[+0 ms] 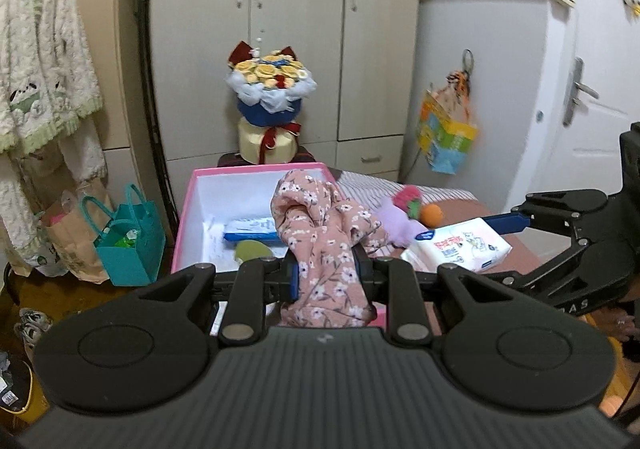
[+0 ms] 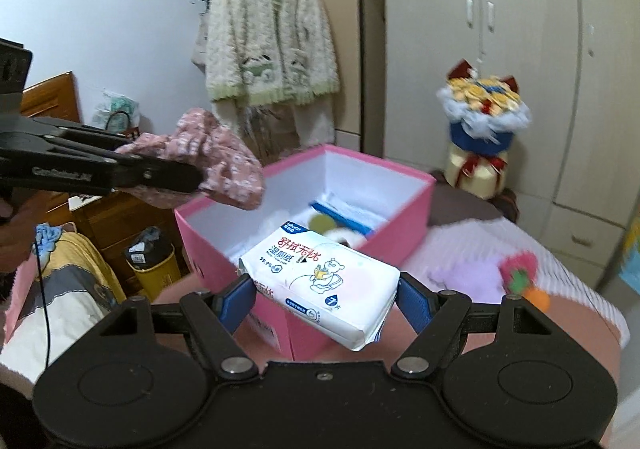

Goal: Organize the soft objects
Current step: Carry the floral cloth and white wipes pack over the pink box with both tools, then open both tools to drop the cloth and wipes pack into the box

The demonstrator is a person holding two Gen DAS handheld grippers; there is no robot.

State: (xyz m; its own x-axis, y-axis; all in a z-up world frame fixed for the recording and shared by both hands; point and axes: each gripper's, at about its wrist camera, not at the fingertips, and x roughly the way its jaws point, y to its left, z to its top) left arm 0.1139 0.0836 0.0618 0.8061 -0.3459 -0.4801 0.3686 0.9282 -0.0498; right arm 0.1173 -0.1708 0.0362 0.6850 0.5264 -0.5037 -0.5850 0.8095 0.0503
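Left gripper (image 1: 326, 281) is clamped tight on a bunched pink floral cloth (image 1: 320, 233), carried clear of the bed above the near wall of the pink box (image 1: 188, 217). Right gripper (image 2: 325, 299) is closed on the two ends of a white wipes pack (image 2: 320, 277), tilted, also in the air over the box's near corner. Risk: the slick pack may slide out of the pads, since only its ends are pinched. Loose cloth folds hang below the jaws and may snag the box rim, leaving fabric draped over the wall. Beyond, a purple plush (image 1: 396, 221) with an orange ball (image 1: 432, 215) lies on the bed, not yet boxed.
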